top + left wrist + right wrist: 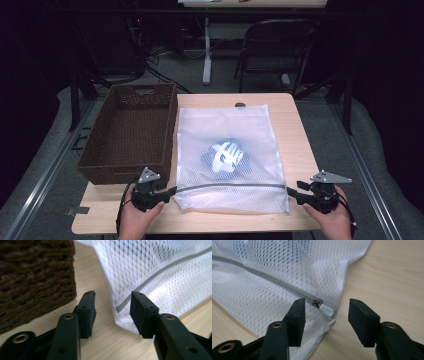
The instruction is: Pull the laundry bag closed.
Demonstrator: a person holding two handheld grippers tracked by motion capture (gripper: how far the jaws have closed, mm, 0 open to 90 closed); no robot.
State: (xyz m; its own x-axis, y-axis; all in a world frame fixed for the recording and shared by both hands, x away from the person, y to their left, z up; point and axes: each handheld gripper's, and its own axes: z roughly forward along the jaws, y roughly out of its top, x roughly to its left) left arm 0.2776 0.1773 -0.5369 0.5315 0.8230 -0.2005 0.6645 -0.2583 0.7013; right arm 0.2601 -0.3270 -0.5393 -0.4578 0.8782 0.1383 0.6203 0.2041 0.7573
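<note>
Mesh bag (227,155) flat on table (295,125), brown basket (131,131) just beside it, both grippers' fingers released at bag's near corners.

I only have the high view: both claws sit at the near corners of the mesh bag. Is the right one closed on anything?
Observer: No. The right claw is open, and the zipper pull lies between its jaws, not pinched.
Operator: And the left one?
Observer: The left claw is open too, with the mesh bag corner between its jaws.
Operator: Is the zipper shut?
Observer: In the right gripper view the zipper looks closed right up to the pull.
</note>
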